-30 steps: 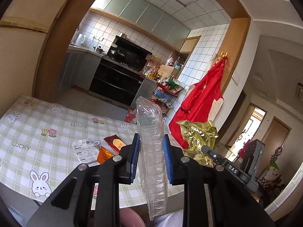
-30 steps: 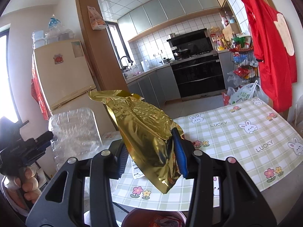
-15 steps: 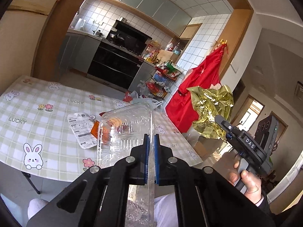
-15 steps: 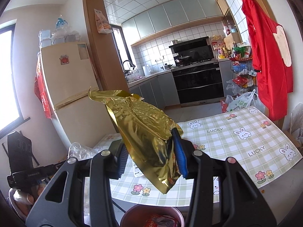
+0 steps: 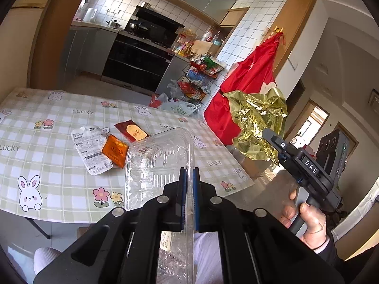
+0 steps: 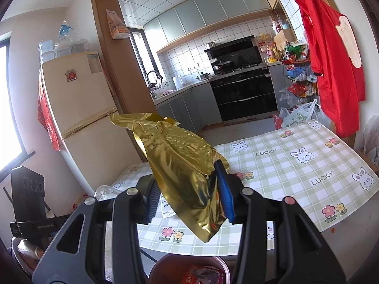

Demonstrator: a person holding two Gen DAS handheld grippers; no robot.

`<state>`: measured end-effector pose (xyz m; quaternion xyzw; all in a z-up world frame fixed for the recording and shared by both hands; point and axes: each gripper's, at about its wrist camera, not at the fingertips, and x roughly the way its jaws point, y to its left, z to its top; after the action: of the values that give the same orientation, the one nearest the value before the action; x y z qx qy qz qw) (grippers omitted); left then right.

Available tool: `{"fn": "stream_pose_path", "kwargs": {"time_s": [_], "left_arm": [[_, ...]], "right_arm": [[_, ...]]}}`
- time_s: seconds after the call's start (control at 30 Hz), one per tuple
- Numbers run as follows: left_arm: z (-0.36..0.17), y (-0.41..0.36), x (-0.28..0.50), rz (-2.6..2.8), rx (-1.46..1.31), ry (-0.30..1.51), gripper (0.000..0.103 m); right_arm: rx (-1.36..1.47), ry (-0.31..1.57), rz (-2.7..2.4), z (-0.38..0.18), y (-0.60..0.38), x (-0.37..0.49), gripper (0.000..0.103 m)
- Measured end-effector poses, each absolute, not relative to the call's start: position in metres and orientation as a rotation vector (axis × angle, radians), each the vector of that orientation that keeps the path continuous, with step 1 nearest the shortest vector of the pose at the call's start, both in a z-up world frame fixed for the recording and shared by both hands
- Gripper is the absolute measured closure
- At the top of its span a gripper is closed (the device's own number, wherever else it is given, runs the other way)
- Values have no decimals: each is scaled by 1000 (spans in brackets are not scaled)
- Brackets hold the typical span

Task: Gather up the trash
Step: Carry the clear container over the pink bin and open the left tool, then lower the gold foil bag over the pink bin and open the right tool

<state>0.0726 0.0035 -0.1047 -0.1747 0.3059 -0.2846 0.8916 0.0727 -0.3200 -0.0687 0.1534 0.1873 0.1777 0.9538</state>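
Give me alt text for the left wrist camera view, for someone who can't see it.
The left gripper is shut on a clear plastic tray above a bunny-print tablecloth where three flat wrappers lie. At right, a hand holds the right gripper clamped on crumpled gold foil, with a kitchen behind.

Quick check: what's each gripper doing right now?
Left gripper: shut on the clear plastic tray.
Right gripper: shut on the gold foil bag.
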Motion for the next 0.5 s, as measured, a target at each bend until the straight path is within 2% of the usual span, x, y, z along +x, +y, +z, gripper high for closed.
{"fn": "stream_pose_path", "kwargs": {"time_s": [0.23, 0.37, 0.5], "left_arm": [[-118, -11, 77, -618, -332, 699, 96], [-123, -13, 79, -627, -336, 736, 68], [-121, -11, 78, -610, -325, 728, 54]], "right_arm": [[317, 387, 360, -72, -321, 74, 58], [316, 384, 360, -71, -322, 74, 58], [313, 383, 362, -71, -322, 73, 58]]}}
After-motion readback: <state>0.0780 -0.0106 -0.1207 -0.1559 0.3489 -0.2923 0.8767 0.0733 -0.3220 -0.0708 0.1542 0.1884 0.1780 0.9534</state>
